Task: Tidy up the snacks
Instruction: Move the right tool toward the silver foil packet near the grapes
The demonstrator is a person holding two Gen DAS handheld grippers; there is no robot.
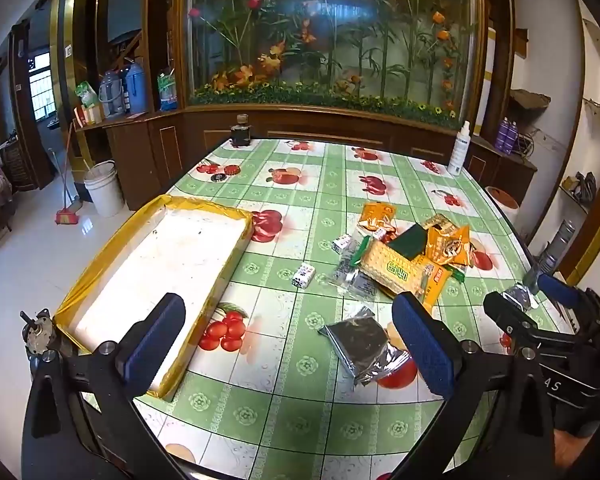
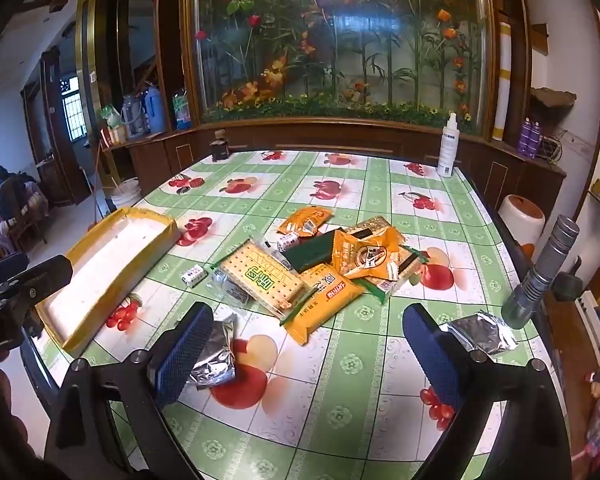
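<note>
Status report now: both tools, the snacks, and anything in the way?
Left tool open, right tool open, both empty. Snack pile loose on table, tray holds nothing. Two silver packets near, no obstruction.

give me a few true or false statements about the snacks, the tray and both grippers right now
1. The white tray with the yellow lining holds several snack packets. False: no snack lies in it; the snacks are still on the table.
2. The left gripper is open and holds nothing. True.
3. The cracker packet lies in the snack pile at mid-table. True.
4. The right gripper is shut on a silver foil packet. False: its fingers stand wide apart and empty; that packet lies on the table to the right of them.
5. The white spray bottle lies on its side. False: it stands upright at the far edge.
</note>
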